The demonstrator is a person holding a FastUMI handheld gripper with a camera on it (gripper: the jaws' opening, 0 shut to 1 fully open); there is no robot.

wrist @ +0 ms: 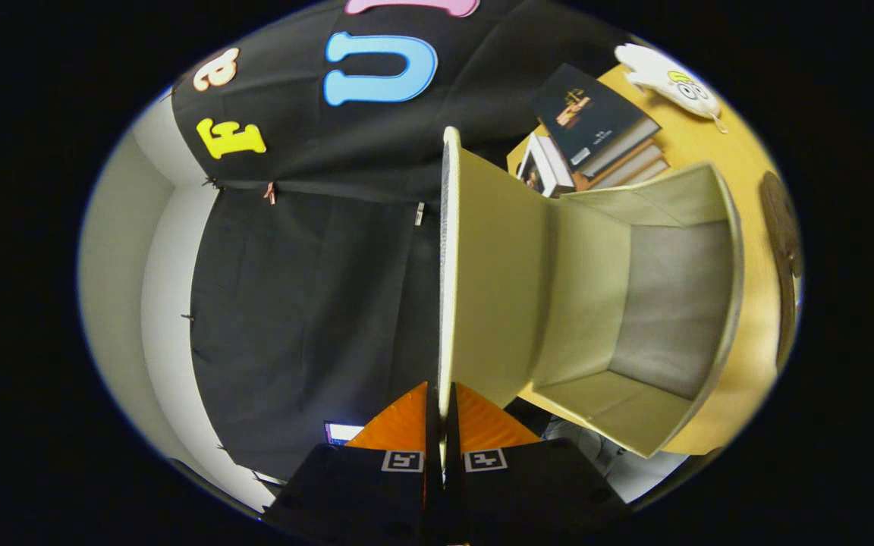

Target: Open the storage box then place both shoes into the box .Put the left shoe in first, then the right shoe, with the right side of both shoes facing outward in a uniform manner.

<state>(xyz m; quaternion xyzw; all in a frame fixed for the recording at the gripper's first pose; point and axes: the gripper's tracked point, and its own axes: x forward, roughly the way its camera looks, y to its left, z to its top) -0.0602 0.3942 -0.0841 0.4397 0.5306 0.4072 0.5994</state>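
A pale wall [114,250] is curving down the far left, and the black cloth backdrop [315,303] is hanging beside it, pinned with small clips. Low down near the fingers a small lit screen [342,432] is peeking out, mostly cut off, so I cannot make out what it belongs to.

The gripper [443,436] is pinching the thin flat lid [446,265] of the beige cardboard storage box [634,303]; its two fingers are drawn nearly together with the lid's edge running between them, both pressing on it. The lid is standing edge-on to the camera, so it is showing as little more than a narrow pale strip stretching away from the fingers. To its right the box is lying open, its bare inner walls and grey floor showing. The box's lower corner is hanging past the edge of the yellow wooden table [718,163].

Beyond the box a stack of hardcover books [596,129] with a dark-covered one on top is sitting on the table, partly hidden by the box wall. Farther on, a white cartoon-faced plush toy [668,80] is lying at the table's far end. A dark round object [782,227] is sitting at the right, too distorted to identify.
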